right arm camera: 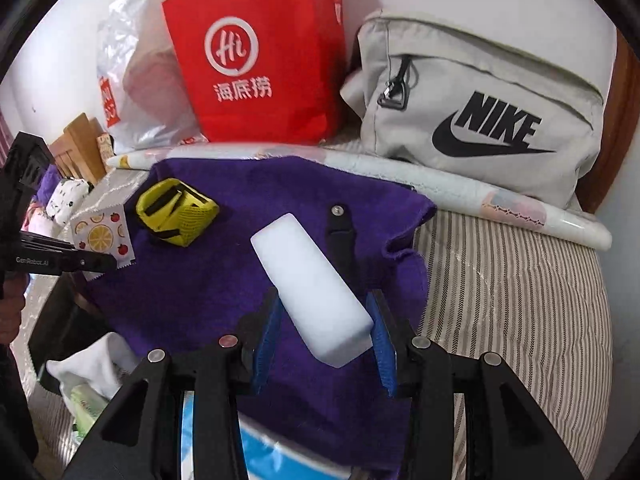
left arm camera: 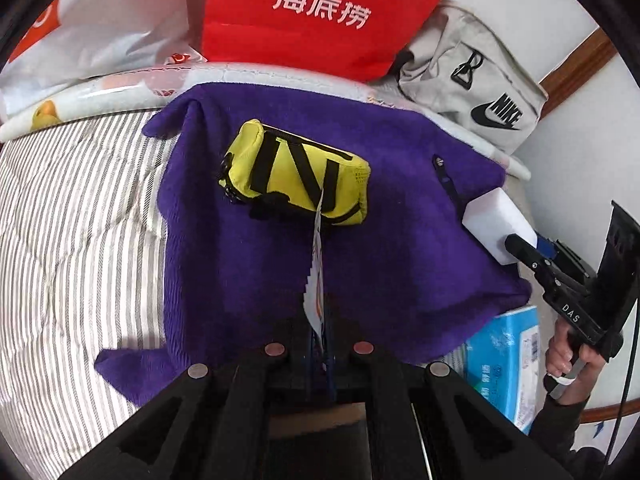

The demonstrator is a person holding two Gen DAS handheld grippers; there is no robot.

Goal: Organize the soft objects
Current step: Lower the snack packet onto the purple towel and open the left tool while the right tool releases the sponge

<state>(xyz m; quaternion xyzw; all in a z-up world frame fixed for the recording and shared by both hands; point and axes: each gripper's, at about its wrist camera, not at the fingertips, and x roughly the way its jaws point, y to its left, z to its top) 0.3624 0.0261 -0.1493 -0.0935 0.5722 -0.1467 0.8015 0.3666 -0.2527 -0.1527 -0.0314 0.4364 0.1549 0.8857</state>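
Left gripper (right arm camera: 106, 261) clenched on a fruit-print sachet (right arm camera: 105, 235), right gripper (right arm camera: 326, 334) grasping a white sponge (right arm camera: 310, 284), both above a purple towel (right arm camera: 200, 300), yellow pouch (left arm camera: 296, 174) lay on it

Red paper bag (right arm camera: 256, 60) upright at wall; white plastic bag (right arm camera: 132, 80) just left of it, grey Nike bag (right arm camera: 480, 112) right, striped bed cover (right arm camera: 512, 300) below.
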